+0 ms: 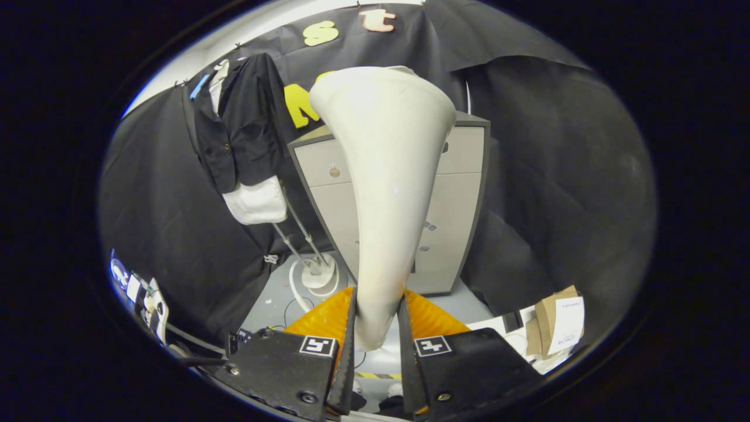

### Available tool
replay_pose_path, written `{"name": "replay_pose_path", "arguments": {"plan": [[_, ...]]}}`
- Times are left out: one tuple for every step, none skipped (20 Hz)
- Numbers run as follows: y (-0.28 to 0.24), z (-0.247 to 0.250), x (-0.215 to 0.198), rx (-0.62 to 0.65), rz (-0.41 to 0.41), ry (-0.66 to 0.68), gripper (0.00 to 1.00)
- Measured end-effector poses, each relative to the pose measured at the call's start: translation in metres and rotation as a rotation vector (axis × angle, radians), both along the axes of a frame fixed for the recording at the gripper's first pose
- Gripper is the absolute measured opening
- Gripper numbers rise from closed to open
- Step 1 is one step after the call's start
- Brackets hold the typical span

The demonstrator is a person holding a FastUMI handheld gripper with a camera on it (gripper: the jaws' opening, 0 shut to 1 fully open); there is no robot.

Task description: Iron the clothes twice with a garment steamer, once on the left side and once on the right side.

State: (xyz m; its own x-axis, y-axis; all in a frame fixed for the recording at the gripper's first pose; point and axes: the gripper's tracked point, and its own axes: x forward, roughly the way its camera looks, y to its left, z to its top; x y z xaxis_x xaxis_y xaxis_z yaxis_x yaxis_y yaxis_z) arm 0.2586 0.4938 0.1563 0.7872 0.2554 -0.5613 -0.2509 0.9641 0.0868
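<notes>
Steamer head clamped, garment off to the left

Gripper (378,328) is closed down on the narrow neck of the white garment steamer (387,176); I see both fingers pressing its sides, 1 on each flank, gap only as wide as the handle. Steamer head flares out wide ahead of the fingers and stands upright, its broad end at the top. Orange ribbed parts (328,316) show just behind the fingers on both sides of the neck.

Clothes: black jacket (237,132) over a white shirt (256,202), hanging on a stand well beyond the fingers and left of the steamer head, apart from it, no contact. Stand poles (302,234) run down to a white round base (318,274) on the floor.

Grey drawer cabinet (457,193) sits directly behind the steamer. Brown paper bag (559,322) with a white sheet on it lies low on the right, near the right finger block.
</notes>
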Motion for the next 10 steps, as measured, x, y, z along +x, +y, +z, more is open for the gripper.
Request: {"name": "replay_pose_path", "arguments": {"plan": [[0.0025, -0.0008, -0.0005, 0.001, -0.001, 0.003, 0.36], [0.0028, -0.0007, -0.0021, -0.002, -0.001, 0.006, 0.36], [0.0058, -0.0007, -0.0015, 0.0, -0.002, 0.005, 0.36], [0.0056, -0.0018, -0.0018, -0.001, 0.0, 0.006, 0.36], [0.0075, -0.0017, -0.0009, 0.0, 0.001, 0.005, 0.36], [0.0067, -0.0023, -0.0015, -0.001, 0.003, 0.005, 0.36], [0.0071, -0.0025, -0.0008, -0.001, 0.003, 0.004, 0.36], [0.0061, -0.0017, -0.0021, -0.002, 0.003, 0.005, 0.36], [0.0078, -0.0012, -0.001, -0.002, 0.002, 0.004, 0.36], [0.0058, -0.0019, -0.002, -0.003, 0.002, 0.005, 0.36]]}}
